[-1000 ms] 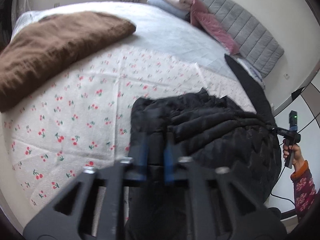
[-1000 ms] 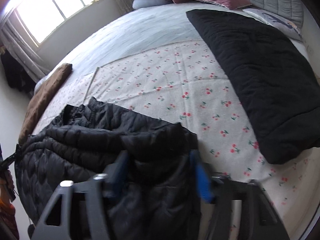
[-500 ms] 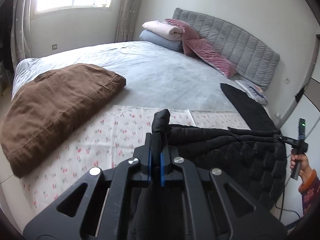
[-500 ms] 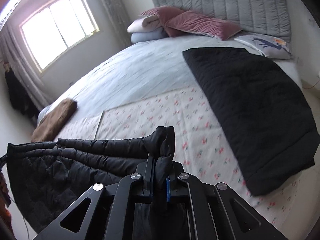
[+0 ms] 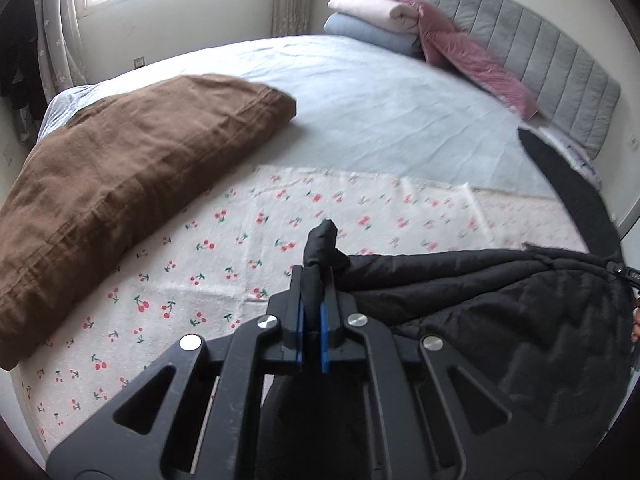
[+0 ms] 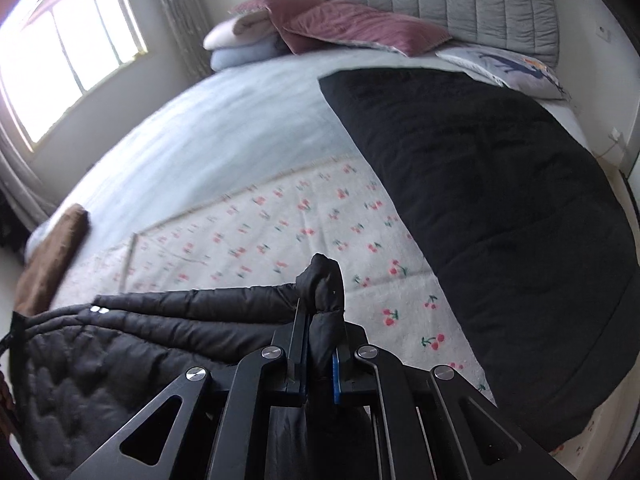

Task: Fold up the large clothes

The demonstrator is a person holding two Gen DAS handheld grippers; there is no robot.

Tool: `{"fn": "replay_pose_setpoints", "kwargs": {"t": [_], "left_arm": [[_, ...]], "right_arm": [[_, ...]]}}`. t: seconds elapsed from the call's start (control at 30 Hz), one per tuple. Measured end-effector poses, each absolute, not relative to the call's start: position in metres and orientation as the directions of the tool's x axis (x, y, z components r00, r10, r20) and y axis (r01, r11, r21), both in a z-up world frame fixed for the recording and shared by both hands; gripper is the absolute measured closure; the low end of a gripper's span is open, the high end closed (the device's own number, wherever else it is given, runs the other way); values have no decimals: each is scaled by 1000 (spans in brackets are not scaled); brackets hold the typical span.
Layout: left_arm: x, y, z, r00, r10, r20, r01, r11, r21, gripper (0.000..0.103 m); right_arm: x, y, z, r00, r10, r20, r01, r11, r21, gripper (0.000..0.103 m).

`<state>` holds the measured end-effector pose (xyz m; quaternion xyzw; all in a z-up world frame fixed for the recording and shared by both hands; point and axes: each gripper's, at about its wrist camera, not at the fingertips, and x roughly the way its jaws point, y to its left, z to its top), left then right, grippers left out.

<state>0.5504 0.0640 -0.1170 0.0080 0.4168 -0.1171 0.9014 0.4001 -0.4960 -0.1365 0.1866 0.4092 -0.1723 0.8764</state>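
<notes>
Left wrist view: the pale blue bed sheet [image 5: 380, 112] fills the upper middle of the frame, with a white cherry-print cloth [image 5: 224, 264] spread over it across the centre. A big folded brown blanket [image 5: 120, 176] lies at the left, overlapping the cherry cloth's edge. The grey padded headboard [image 5: 532, 52] runs along the upper right, with dusty-pink pillows [image 5: 472, 56] and a pink and blue stack of folded bedding [image 5: 372, 20] in front of it. The black quilted puffer jacket [image 5: 500, 320] hangs stretched across the lower right. The left gripper [image 5: 313, 292], at lower centre, is clamped narrow on a bunched corner of the jacket that pokes up between its blue pads [image 5: 323, 340].

In the right wrist view a large black quilted blanket [image 6: 500, 208] covers the right half of the bed. The jacket stretches from lower left to centre, and the right gripper [image 6: 320, 320] pinches another bunched corner of it, jaws nearly together.
</notes>
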Motion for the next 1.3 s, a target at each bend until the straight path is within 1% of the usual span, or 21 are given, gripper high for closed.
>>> {"fn": "replay_pose_setpoints", "kwargs": {"t": [0.2,0.3,0.37,0.53,0.57,0.6,0.67,0.73,0.87,0.93,1.07,1.13,1.23,1.3], "left_arm": [[561,58,-145,601,-120,-790,181,983,-11,95],[561,56,-144,606,-99,-789,178,984,13,93],[560,56,-141,603,-101,-791,181,983,13,89],[560,64,-135,555,-177,-813,222,973,-61,87],[560,65,-134,536,-200,-820,233,969,-84,88],[560,65,-134,530,-211,-822,239,966,-93,95],[558,63,-131,532,-234,-814,255,961,-110,98],[559,62,-126,543,-254,-800,251,959,-133,98],[565,60,-117,596,-248,-763,226,964,-137,99],[570,58,-118,614,-230,-755,217,969,-119,99],[582,44,-130,626,-172,-761,229,973,-32,99],[587,39,-138,624,-156,-765,231,973,-9,99],[593,36,-152,604,-135,-786,231,973,11,98],[599,34,-165,574,-98,-813,223,974,40,98]], "right_arm": [[402,-491,-159,555,-199,-808,469,877,106,96],[401,-488,-157,551,-213,-807,467,880,87,95],[399,-488,-153,553,-212,-806,462,883,85,95],[391,-495,-150,550,-185,-815,459,882,110,93],[389,-494,-150,551,-185,-814,459,881,110,93],[387,-494,-150,549,-190,-814,462,881,106,94],[386,-492,-150,556,-201,-806,466,879,101,94],[387,-490,-148,564,-226,-794,473,877,86,94],[388,-490,-145,577,-257,-775,493,866,80,95],[390,-492,-144,584,-269,-766,500,863,78,95],[396,-493,-145,580,-289,-761,503,862,56,95],[400,-495,-148,572,-294,-766,508,860,49,95],[405,-501,-159,547,-277,-790,515,855,56,95],[408,-505,-166,528,-266,-807,524,850,63,95]]}}
